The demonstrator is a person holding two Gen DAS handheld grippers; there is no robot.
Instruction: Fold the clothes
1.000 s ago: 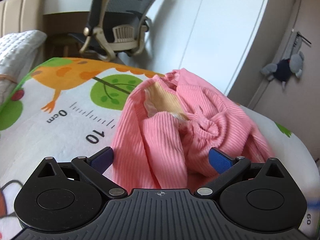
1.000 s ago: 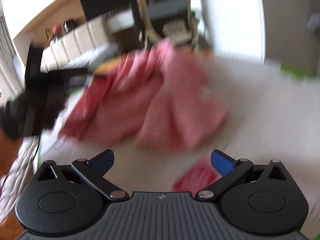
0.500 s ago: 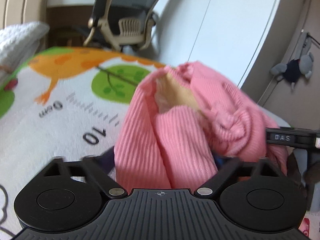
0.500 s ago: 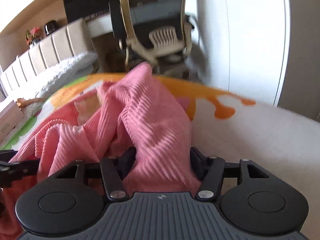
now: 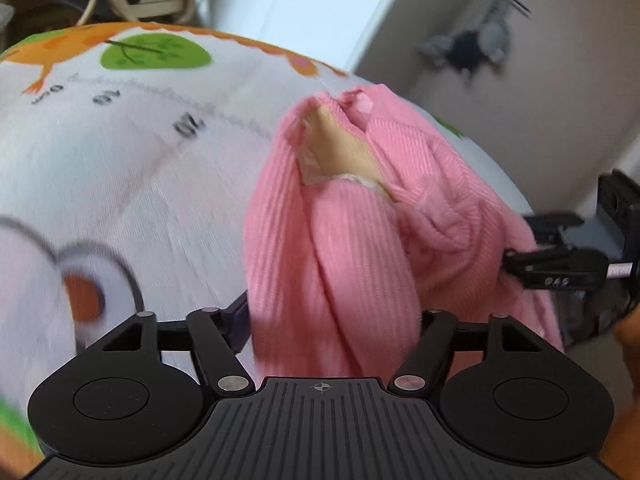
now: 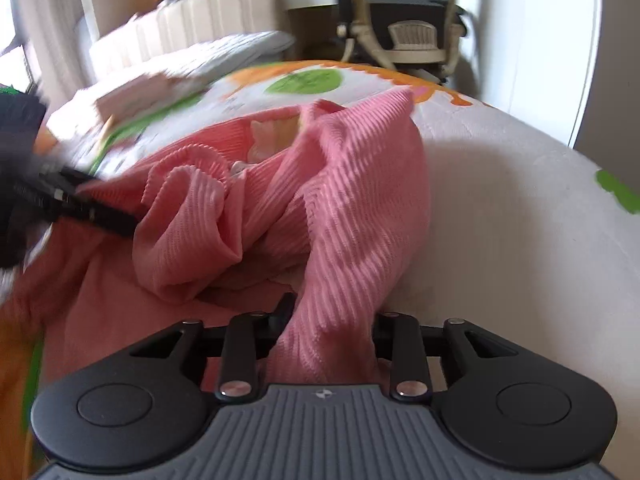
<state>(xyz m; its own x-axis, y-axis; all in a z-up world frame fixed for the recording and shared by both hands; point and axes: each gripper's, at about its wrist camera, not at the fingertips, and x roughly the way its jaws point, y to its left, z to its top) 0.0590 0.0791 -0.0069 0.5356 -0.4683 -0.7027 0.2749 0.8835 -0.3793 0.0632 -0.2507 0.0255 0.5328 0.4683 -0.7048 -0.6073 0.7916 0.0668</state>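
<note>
So it's a pink ribbed knit top (image 5: pixel 332 264), all bunched up and crumpled, middle of the frame, with a yellowish inner patch showing at its upper part. Both ends are lifted, the rest sagging onto the bed's printed sheet.

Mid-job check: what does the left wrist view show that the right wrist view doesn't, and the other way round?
Only the left wrist view shows the grey stuffed toy hanging on the far wall, the ruler marks printed on the blanket, and the right tool side-on. Only the right wrist view shows the white pillow, the padded headboard and the left tool side-on. Both show the pink ribbed garment gripped by each tool, the cartoon blanket and the office chair.
</note>
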